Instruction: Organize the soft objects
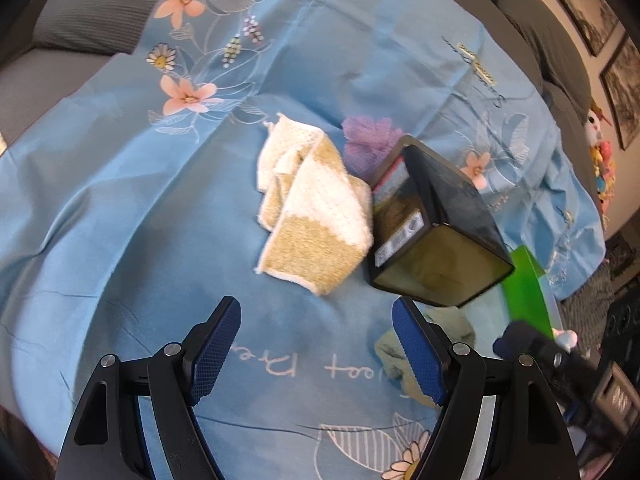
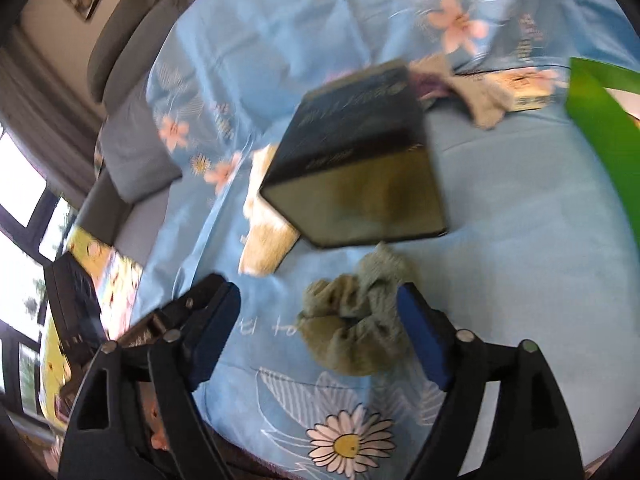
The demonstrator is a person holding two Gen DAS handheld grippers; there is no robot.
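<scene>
A crumpled white and tan towel (image 1: 316,208) lies on the blue floral sheet (image 1: 120,200), beside a black box (image 1: 432,224). A purple fluffy item (image 1: 366,140) sits behind the box. A crumpled green cloth (image 2: 360,328) lies in front of the box; it also shows in the left wrist view (image 1: 388,352). My left gripper (image 1: 318,344) is open and empty, short of the towel. My right gripper (image 2: 320,332) is open, its jaws on either side of the green cloth and above it. The right wrist view is blurred.
A green bin (image 1: 524,284) stands right of the box; its wall also shows in the right wrist view (image 2: 600,128). A grey cloth (image 2: 480,96) and a small cardboard box (image 2: 524,88) lie behind. Grey sofa cushions (image 1: 92,12) border the sheet.
</scene>
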